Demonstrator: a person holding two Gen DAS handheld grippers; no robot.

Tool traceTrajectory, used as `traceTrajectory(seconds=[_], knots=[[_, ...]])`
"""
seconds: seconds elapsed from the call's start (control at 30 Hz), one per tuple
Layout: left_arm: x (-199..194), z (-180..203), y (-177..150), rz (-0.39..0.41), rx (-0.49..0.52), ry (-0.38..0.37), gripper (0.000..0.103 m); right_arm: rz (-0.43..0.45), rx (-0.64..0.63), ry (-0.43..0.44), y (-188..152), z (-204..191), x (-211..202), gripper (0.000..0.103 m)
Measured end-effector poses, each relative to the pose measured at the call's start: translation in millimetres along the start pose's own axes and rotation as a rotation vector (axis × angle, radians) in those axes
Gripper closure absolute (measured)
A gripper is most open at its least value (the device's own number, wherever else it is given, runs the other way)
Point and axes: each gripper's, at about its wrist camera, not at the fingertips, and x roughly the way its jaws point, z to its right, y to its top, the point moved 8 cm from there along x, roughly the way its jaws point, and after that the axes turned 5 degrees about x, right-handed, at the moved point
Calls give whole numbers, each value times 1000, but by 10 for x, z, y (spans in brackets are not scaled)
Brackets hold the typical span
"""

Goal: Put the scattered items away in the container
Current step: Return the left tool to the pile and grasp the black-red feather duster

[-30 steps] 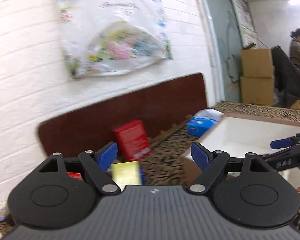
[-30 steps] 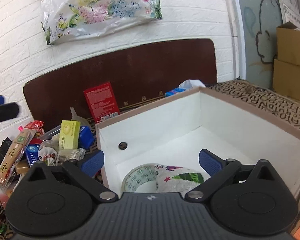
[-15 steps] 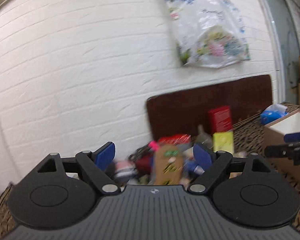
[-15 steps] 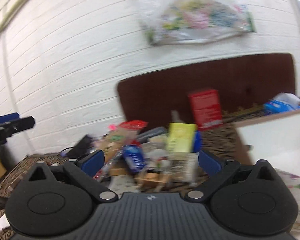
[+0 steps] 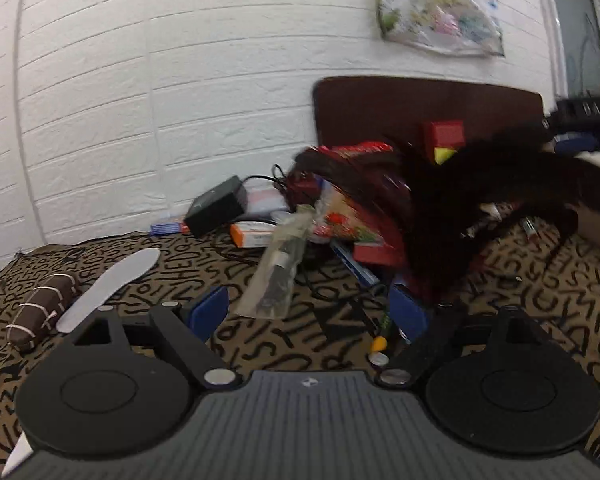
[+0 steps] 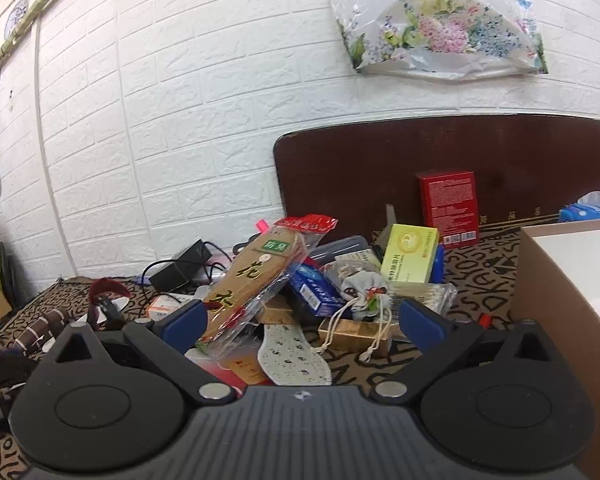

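Both tongs wide and empty—left tongs (image 5: 312, 312) just opened further, clear packet (image 5: 278, 268) lower centre; better to straddle one loose item, right tongs (image 6: 300, 320) facing the pile, container (image 6: 560, 280) far right.

Both claws (image 5: 312, 312) (image 6: 302, 318) agape — empty

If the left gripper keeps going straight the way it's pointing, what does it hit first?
Most likely the clear plastic packet with a dark tube inside, lying on the letter-patterned cloth just ahead between the open jaws of the left gripper; depth is uncertain.
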Motion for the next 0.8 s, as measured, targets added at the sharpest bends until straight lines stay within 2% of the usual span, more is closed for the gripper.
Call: traceTrajectory(seconds=[0.1,0.2,0.27,0.33,0.37,0.4,0.43,0.6,0.8], knots=[[192,351,108,-12,69,-30,14,8,-8,-18,17,18,-2,0],[394,517,266,-21,64,-54,15,12,-15,-44,-14,51,17,0],[508,563,347,-33,45,-69,26,7,-19,-61,-48,85,33,0],[607,580,411,-51,18,-87,50,3,-12,-71,-70,140,42,0],[646,585,426,-63,2,-98,56,4,-9,-75,-74,164,41,0],[681,592,442,-73,-7,-111,72,7,-7,-80,-74,191,40,0],[700,598,457,-78,-13,-120,83,10,-4,-85,-71,215,40,0],[609,579,569,-45,-33,-126,91,24,-4,-94,-68,302,59,0],[429,311,768,-24,-109,-101,92,14,-64,-101,-179,246,210,0]])
